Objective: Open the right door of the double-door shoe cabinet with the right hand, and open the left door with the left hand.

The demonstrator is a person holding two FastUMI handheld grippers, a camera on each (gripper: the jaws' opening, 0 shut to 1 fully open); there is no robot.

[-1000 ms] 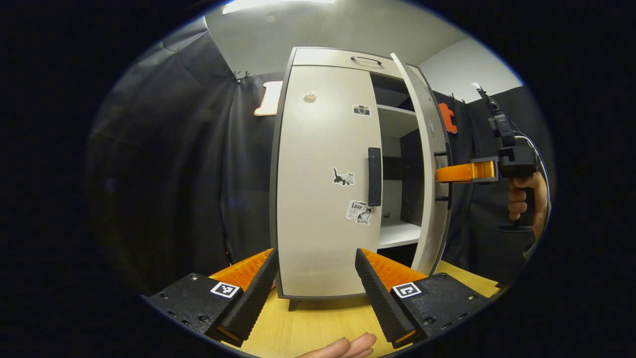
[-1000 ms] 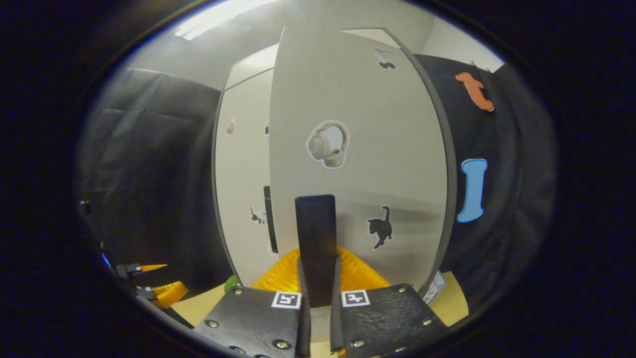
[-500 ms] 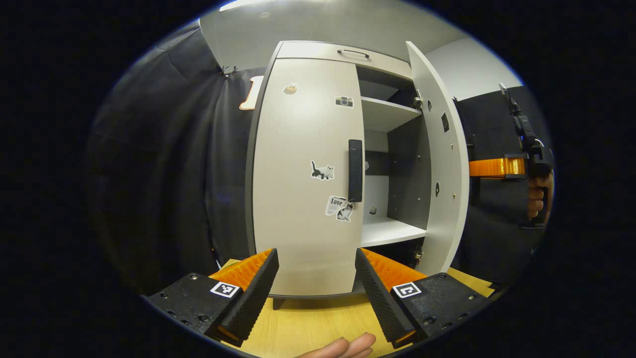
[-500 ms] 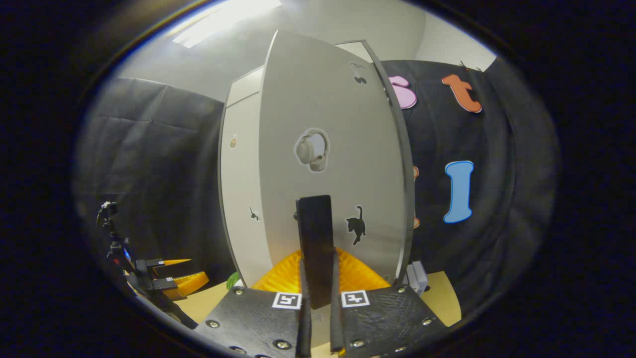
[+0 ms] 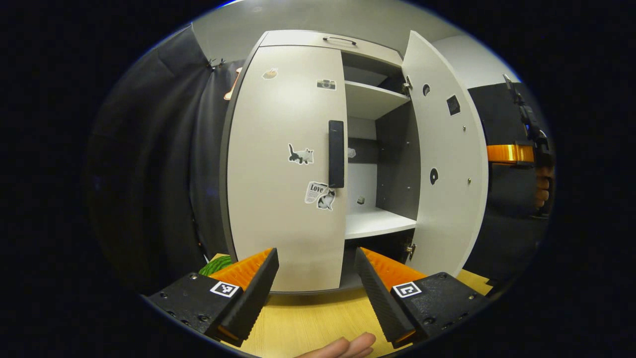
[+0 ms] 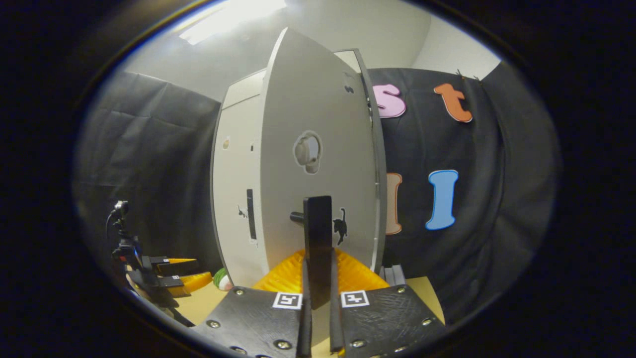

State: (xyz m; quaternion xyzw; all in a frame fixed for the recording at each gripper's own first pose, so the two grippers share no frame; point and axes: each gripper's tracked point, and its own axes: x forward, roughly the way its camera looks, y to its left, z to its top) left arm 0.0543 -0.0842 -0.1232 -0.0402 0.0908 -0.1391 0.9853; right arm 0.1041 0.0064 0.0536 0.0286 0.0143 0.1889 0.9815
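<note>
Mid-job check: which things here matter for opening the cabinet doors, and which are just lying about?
Job:
right door, open
right door's handle, clamped by right gripper
left door, closed
left door's handle
left gripper, open, short of it

Lying about:
green object on table

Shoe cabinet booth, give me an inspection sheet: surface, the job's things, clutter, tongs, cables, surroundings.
Surface: light wooden tabletop, bare in front of the cabinet.
Job's things: shoe cabinet; right door swung open, white shelves visible; left door shut, its black handle untouched.
Clutter: green object at the cabinet's left foot; kind unclear.
Tongs: left tongs open, short of the left door; right tongs shut on the right door handle.
Cables: nothing seen.
Surroundings: black cloth wall, pale ceiling.
</note>
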